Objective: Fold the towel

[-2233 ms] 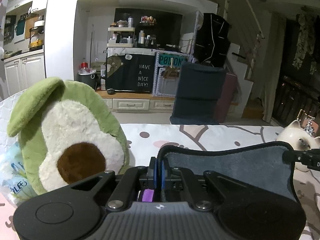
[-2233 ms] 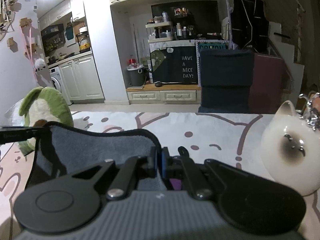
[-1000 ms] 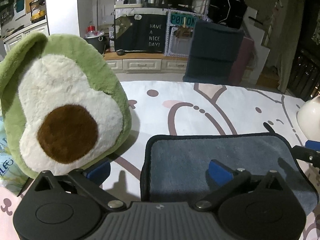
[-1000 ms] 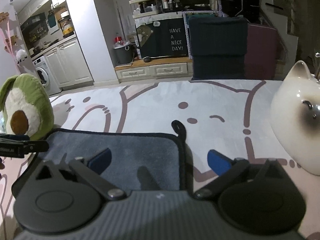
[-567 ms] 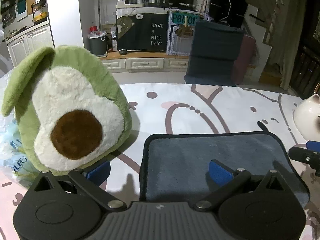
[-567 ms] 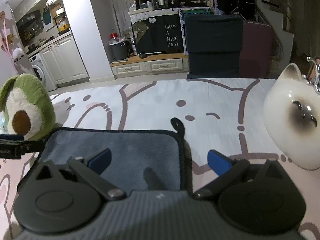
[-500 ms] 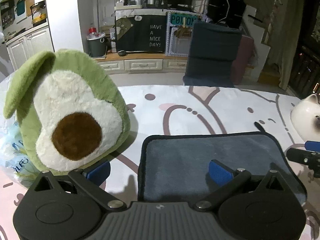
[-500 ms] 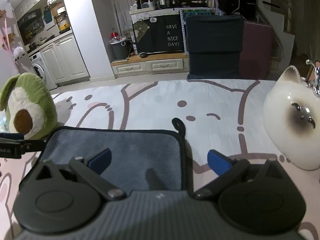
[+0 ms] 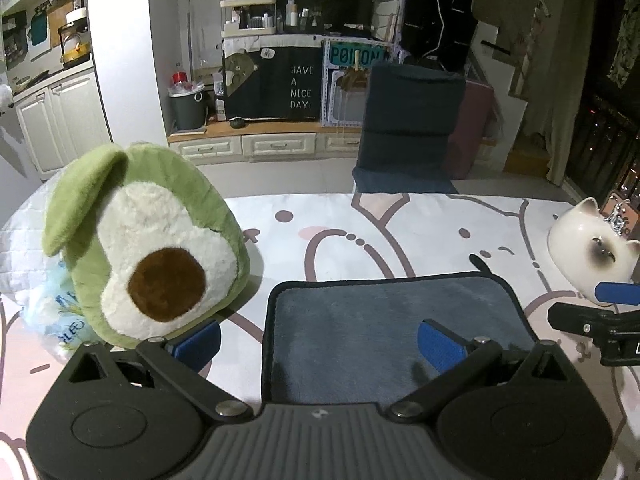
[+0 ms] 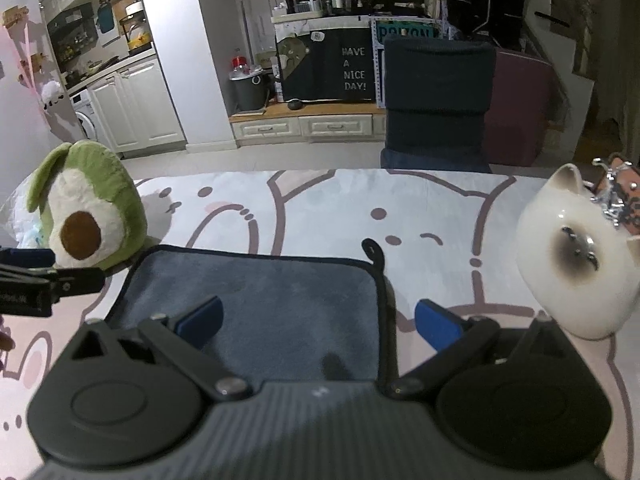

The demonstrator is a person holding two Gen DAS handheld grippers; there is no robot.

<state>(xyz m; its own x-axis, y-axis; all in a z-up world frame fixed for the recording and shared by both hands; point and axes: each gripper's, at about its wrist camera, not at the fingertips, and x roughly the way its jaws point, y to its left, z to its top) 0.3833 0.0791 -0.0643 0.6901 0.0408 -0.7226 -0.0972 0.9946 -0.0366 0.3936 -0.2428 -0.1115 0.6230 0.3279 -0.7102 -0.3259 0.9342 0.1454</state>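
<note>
Both grippers stand wide open and hold nothing: left gripper (image 9: 318, 344) straddles the left edge of the grey towel (image 9: 384, 324), right gripper (image 10: 318, 322) straddles its right edge. The towel lies flat on the cartoon-print tabletop (image 10: 320, 200), apparently already folded once. Risk: a further fold may snag on the hanging loop (image 10: 374, 250) or shift the layers askew. The avocado plush (image 9: 140, 248) and ceramic cat (image 10: 576, 264) sit near either side and could be knocked.
</note>
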